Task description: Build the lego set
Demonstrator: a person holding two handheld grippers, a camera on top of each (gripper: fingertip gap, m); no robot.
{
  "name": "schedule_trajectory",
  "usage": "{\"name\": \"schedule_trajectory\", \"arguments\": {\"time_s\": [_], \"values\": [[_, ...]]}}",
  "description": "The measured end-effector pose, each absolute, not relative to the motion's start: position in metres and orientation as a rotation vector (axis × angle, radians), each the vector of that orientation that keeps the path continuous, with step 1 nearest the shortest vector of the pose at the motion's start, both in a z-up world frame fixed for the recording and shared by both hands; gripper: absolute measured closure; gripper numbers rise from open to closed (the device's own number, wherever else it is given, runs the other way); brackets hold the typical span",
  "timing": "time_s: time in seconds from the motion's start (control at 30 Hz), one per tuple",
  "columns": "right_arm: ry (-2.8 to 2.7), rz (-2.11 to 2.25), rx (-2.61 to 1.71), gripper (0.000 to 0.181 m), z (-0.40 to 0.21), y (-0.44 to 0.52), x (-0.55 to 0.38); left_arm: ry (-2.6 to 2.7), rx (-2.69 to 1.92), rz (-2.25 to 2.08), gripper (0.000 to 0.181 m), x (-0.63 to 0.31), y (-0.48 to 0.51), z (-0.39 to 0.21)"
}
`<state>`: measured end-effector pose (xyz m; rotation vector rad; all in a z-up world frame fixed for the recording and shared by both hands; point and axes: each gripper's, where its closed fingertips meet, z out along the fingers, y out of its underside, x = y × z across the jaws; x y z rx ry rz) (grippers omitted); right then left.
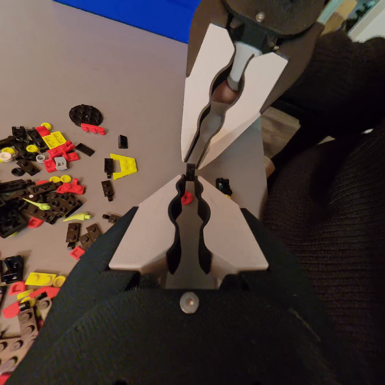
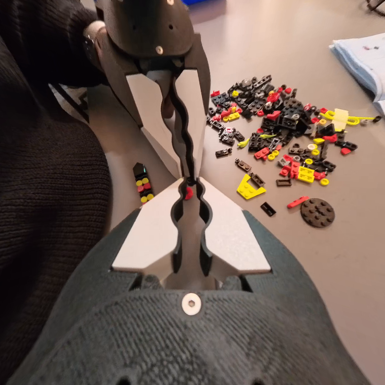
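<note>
My left gripper and my right gripper meet tip to tip above the table. Between the tips is a small black piece, which also shows in the right wrist view. Both pairs of jaws are closed narrowly on it, one from each end. The right gripper comes in from the top of the left wrist view, and the left gripper from the top of the right wrist view. A small red round piece lies on the table under the tips. A part-built black strip with yellow and red round tiles lies beside them.
A pile of loose black, red and yellow pieces is spread over the grey table. A yellow wedge plate and a black round plate lie apart. A paper booklet and a blue object sit at the back. A dark knitted sleeve is close by. The tips of both grippers are at nearly the same place. From either gripper's tips it is about 12 centimetres to the black round plate.
</note>
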<state>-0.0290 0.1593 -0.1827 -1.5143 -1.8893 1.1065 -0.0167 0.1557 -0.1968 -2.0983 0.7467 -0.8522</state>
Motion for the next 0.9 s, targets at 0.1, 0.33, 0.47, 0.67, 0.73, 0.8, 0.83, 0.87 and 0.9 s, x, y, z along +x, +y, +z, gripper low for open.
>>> {"name": "schedule_trajectory", "arguments": {"time_s": [0.1,0.33,0.47,0.67,0.73,0.8,0.83,0.87,0.9], "values": [[-1.818,1.08,-1.441,0.159,-0.169,0.168,-0.033,0.619,-2.113,-0.974,0.176,-0.021,0.16,-0.193],[-1.835,0.642,-1.133,0.14,-0.16,0.177,-0.037,0.053,-1.885,-1.664,0.176,-0.031,0.172,-0.141],[-1.765,0.577,-1.013,0.148,-0.143,0.171,-0.044,-0.098,-1.783,-1.845,0.177,-0.037,0.175,-0.132],[-1.68,0.821,-1.065,0.148,-0.127,0.163,-0.045,-0.038,-1.711,-1.991,0.177,-0.028,0.162,-0.12],[-1.659,0.864,-1.05,0.156,-0.121,0.161,-0.044,-0.042,-1.686,-2.037,0.177,-0.028,0.161,-0.117],[-1.649,0.886,-1.045,0.162,-0.118,0.16,-0.044,-0.038,-1.673,-2.059,0.177,-0.027,0.159,-0.116],[-1.648,0.887,-1.042,0.164,-0.117,0.159,-0.043,-0.034,-1.672,-2.068,0.177,-0.026,0.159,-0.115],[-1.649,0.889,-1.038,0.165,-0.117,0.159,-0.043,-0.033,-1.668,-2.075,0.177,-0.026,0.158,-0.115],[-1.65,0.891,-1.036,0.165,-0.116,0.159,-0.042,-0.034,-1.666,-2.079,0.177,-0.025,0.158,-0.115]]}}
